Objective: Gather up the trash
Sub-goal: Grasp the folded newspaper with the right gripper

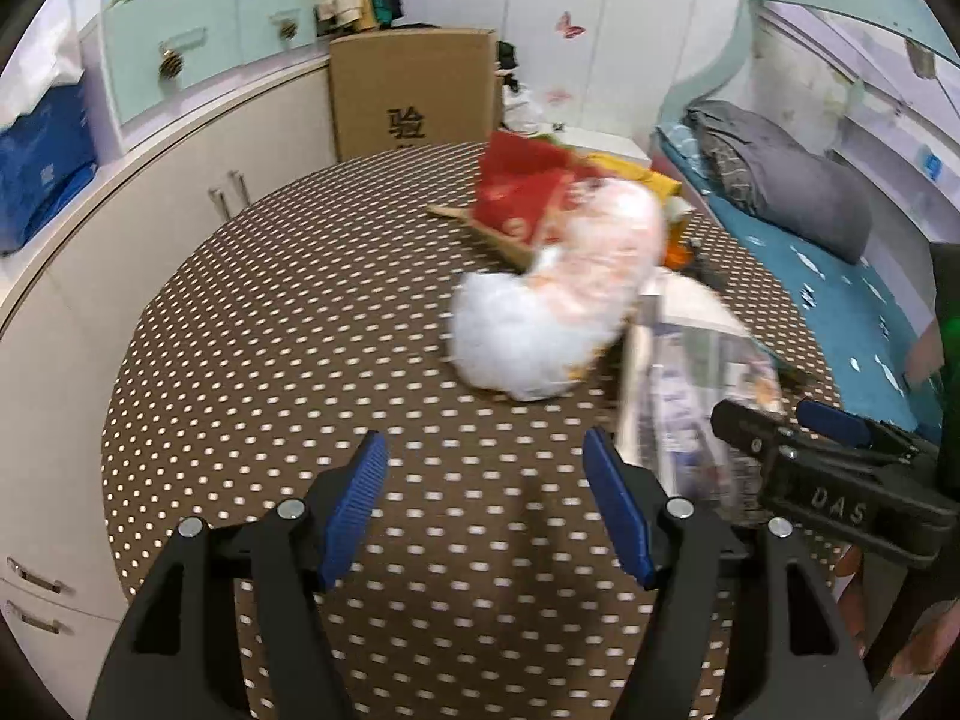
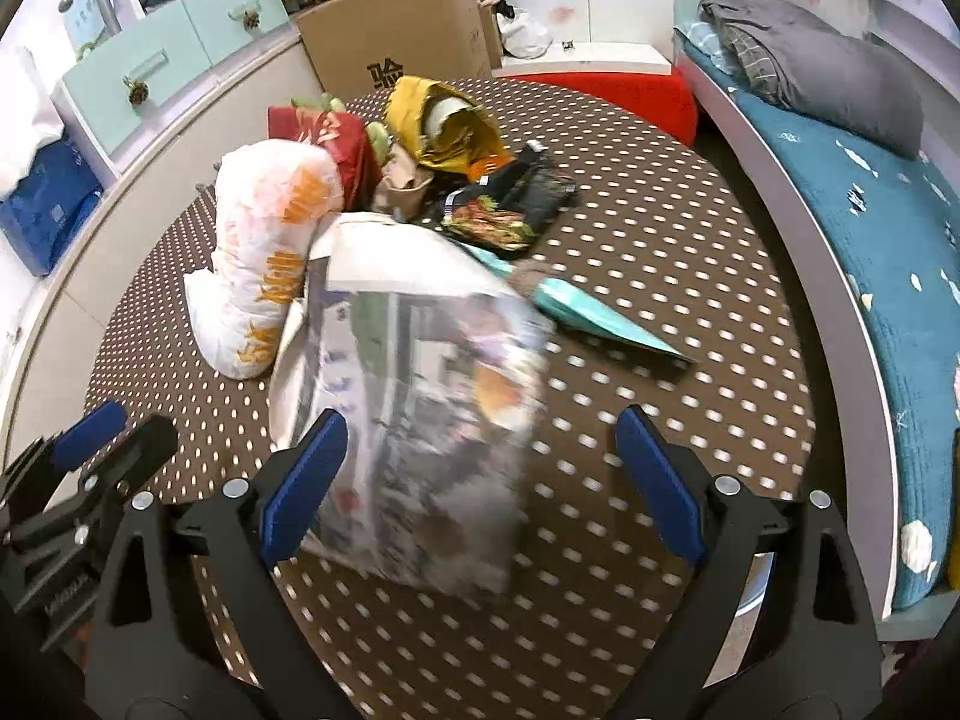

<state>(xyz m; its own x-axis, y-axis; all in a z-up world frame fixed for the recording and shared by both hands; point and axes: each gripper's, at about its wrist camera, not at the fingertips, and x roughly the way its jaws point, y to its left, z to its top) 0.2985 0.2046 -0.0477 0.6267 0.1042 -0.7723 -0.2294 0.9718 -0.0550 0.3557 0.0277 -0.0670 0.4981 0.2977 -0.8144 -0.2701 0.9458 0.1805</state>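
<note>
Both the left gripper (image 1: 485,501) and right gripper (image 2: 483,486) hang spread and empty. The printed plastic bag (image 2: 420,420) stands centre-frame among piled trash (image 2: 456,180); it looks flimsy, so a one-sided pinch could tip it.

Polka-dot table (image 2: 660,252) under a trash pile (image 2: 420,180)

A brown cloth with white dots is spread over the table (image 2: 660,252). On it, a white plastic bag (image 2: 270,252) is printed with orange, beside a red packet (image 2: 342,138), a yellow wrapper (image 2: 432,114), a black packet (image 2: 528,192) and a teal sheet (image 2: 600,318). Blue pads are fitted to both black grippers.
</note>
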